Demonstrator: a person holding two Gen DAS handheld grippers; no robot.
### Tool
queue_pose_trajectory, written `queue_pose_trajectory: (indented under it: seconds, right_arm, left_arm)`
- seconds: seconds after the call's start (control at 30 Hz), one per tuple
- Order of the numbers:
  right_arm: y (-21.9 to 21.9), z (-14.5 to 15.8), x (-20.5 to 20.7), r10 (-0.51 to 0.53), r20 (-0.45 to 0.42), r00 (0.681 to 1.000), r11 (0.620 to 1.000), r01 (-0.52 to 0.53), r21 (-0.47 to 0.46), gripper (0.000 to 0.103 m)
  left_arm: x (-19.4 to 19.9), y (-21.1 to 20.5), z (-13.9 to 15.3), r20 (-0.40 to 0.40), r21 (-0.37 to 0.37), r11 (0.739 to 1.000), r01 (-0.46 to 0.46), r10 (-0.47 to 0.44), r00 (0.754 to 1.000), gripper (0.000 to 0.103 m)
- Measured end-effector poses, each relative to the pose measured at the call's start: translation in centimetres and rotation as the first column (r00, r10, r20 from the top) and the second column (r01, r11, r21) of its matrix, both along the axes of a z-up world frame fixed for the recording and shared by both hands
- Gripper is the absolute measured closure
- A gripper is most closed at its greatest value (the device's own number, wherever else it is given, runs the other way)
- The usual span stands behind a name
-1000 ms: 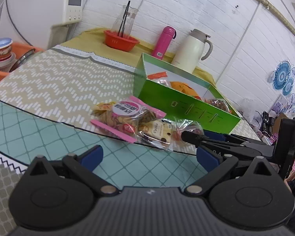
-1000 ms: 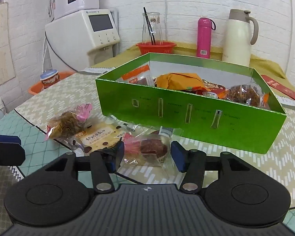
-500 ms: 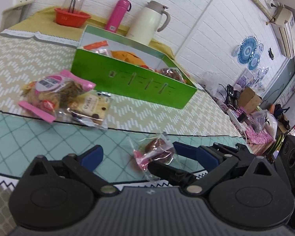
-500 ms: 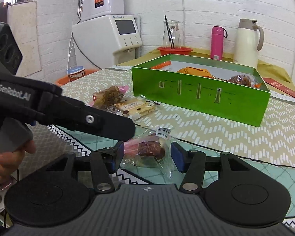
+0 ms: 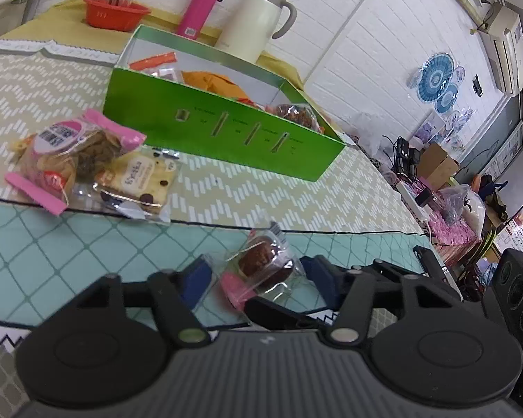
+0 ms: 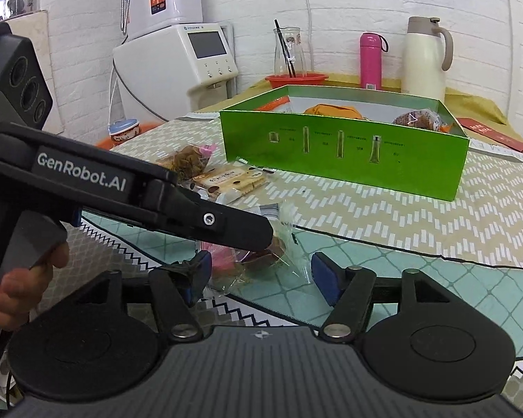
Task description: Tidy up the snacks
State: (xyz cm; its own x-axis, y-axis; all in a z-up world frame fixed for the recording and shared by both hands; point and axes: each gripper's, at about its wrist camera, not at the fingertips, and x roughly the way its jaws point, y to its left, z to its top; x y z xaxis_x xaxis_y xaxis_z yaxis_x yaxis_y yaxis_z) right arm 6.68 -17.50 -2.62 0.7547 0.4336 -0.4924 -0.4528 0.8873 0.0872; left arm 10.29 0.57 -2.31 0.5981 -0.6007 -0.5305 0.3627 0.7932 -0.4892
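Clear-wrapped brown cake [image 5: 263, 264] lies near green snack box [image 5: 226, 132].

Both cameras sit low over the table, each looking out past its own fingers at lower frame. The left wrist view tilts, facing the green box [image 5: 223, 129] at upper centre, wall and room clutter at right. The right wrist view faces the box [image 6: 341, 149] level, centre right. Both share the wrapped cake [image 5: 261, 264] [image 6: 261, 261], very close.

Bright green box [image 5: 226, 132], teal lattice-patterned and beige zigzag tablecloth [image 5: 69, 244], pink flask [image 5: 200, 7], cream jug [image 5: 254, 21].
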Motion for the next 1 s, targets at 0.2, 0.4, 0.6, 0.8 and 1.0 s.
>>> queue_pose_trajectory:
  seconds: [0.2,0.4,0.6,0.8,1.0]
  right_arm:
    - [-0.4,-0.1,0.4,-0.012,-0.023,1.0,0.999,0.013,0.033,0.026]
    - [-0.7,1.4,0.2,-0.02,0.024,1.0,0.999,0.019,0.043,0.03]
    - [-1.1,4.4,2.0,-0.044,0.122,0.992,0.998,0.037,0.06,0.03]
    - [-1.8,6.0,5.7,-0.09,0.183,0.979,0.993,0.074,0.093,0.03]
    - [-2.8,5.8,10.1,-0.133,0.167,0.977,0.987,0.115,0.112,0.03]
  left_arm:
    - [0.1,-0.1,-0.1,0.015,-0.017,1.0,0.014,-0.014,1.0,0.063]
    - [0.3,0.0,1.5,0.067,-0.04,0.999,0.024,-0.021,0.998,0.064]
    - [2.2,-0.6,5.1,0.172,-0.035,0.999,0.019,-0.013,0.985,0.064]
    - [6.2,-1.4,7.0,0.209,-0.05,0.999,0.016,-0.005,0.978,0.064]
    - [11.0,-2.1,6.7,0.178,-0.073,0.997,0.012,0.002,0.984,0.064]
